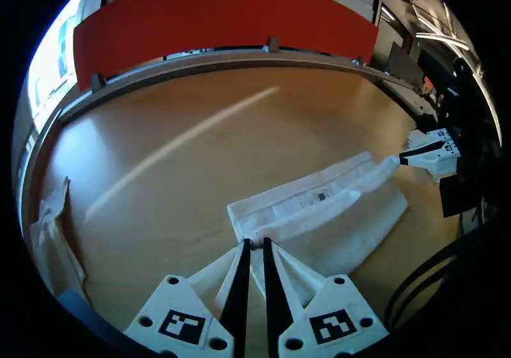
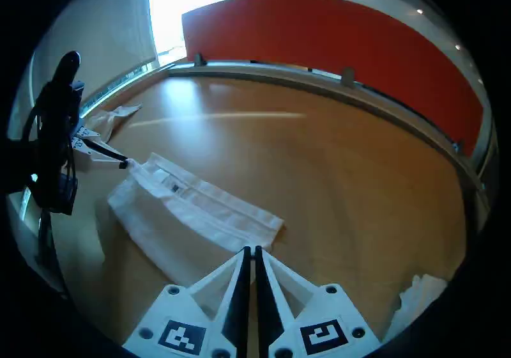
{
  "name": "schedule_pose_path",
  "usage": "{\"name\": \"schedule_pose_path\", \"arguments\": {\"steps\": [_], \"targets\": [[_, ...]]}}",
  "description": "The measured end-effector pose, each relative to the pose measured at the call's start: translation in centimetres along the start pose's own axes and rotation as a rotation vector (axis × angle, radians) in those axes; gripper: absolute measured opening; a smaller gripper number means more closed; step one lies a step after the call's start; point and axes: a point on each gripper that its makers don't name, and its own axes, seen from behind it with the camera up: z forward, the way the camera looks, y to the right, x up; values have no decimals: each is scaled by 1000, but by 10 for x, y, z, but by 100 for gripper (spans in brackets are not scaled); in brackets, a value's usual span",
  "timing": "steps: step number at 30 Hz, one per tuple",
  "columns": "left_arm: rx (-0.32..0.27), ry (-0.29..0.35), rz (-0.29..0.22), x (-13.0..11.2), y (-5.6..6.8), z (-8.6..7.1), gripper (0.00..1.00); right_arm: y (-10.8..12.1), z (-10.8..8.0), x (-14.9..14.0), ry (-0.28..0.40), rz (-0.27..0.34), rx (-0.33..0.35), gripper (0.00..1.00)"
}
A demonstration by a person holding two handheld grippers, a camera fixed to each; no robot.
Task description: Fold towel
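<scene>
Working over a broad honey-coloured wooden tabletop (image 1: 191, 121), fenced along its far edge by a long red panel (image 1: 223, 19). Toward the near side of it, lying flat and doubled into a long band: a white cloth towel (image 1: 338, 230), with a stitched hem strip and a small tag on the upper layer. Stretched end to end between the two tools, with its long axis running straight from one to the other, across the person's front rather than away from it. Off to the side and well apart, a crumpled spare white cloth (image 1: 51, 230).

At one short end, clamped by the left gripper (image 1: 255, 244): white fingers drawn nearly together, with a pinch of cloth showing between the tips. At the opposite short end, nipped by the right gripper (image 2: 250, 250), closed to a slit at the towel's corner. Judged to be holding fabric, though hard to make out cloth between the tips in the right gripper view; in the left gripper view, seen farther off with its tip touching the towel's far end.

Judged next: halving the length — carrying one end along that axis onto the other. Equally near, each to its own end, so no telling which hand ought to travel. Best to keep the other end pinned low and the edges lined up, or risk a skewed fold.
</scene>
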Motion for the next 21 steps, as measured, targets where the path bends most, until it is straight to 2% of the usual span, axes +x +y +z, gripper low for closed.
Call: {"name": "schedule_pose_path", "arguments": {"steps": [3, 7, 13, 17, 19, 21], "targets": [[14, 2, 8, 2, -5, 5, 16, 3, 6, 2, -5, 1, -9, 6], [25, -2, 15, 2, -9, 10, 24, 7, 11, 5, -2, 1, -22, 8], [46, 4, 24, 3, -15, 11, 27, 14, 13, 8, 2, 5, -41, 23], [54, 7, 24, 3, -17, 8, 50, 17, 11, 6, -1, 11, -49, 49], [56, 10, 24, 3, -18, 6, 80, 17, 10, 6, 2, 13, -48, 68], [58, 15, 25, 3, -19, 4, 91, 16, 8, 6, 10, 14, -45, 72]]}}
